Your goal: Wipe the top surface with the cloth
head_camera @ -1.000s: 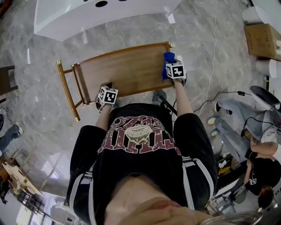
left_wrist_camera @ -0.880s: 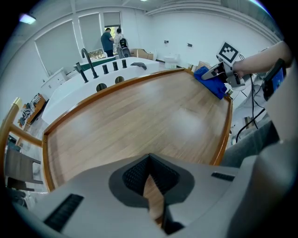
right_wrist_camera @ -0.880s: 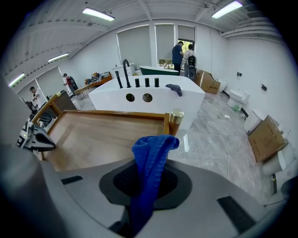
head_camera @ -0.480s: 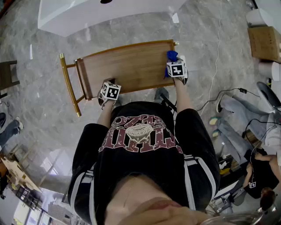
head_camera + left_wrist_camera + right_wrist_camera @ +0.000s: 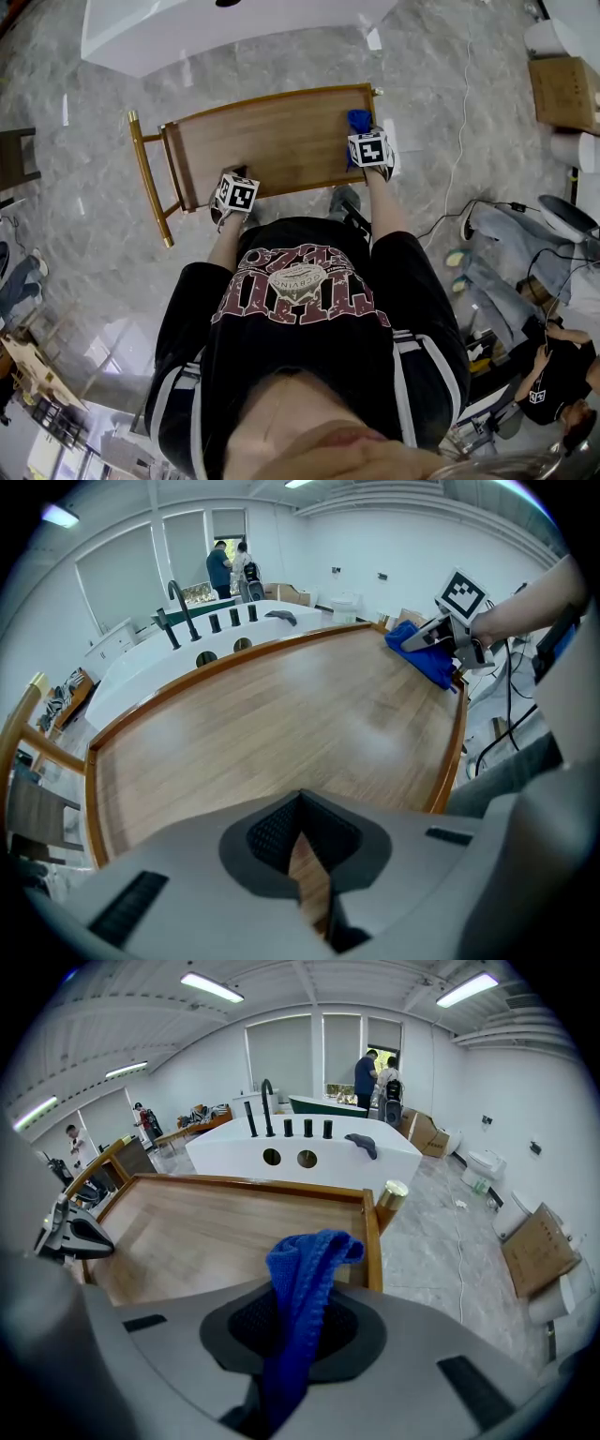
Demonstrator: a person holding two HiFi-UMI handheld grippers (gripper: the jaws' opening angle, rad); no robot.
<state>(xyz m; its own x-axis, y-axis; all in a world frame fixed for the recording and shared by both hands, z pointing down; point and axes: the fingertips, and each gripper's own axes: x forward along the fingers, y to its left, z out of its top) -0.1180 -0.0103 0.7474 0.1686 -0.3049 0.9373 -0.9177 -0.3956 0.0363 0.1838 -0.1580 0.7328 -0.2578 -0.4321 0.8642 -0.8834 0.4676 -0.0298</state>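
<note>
Right gripper has slid slightly left at the top surface's right end, blue cloth poking ahead. Left gripper view: left gripper, jaws nearly together, empty; cloth lies far right. Right gripper view: jaws clamp the cloth, and bare wood stretches leftward.

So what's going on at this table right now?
A person stands at the wooden top with a hand-held gripper in each hand. The right hand-held gripper is clamped on a blue cloth, which lies against the right end of the top. The left hand-held gripper sits at the near edge with its jaws together and nothing in them. The rest of the top shows only bare wood.
</note>
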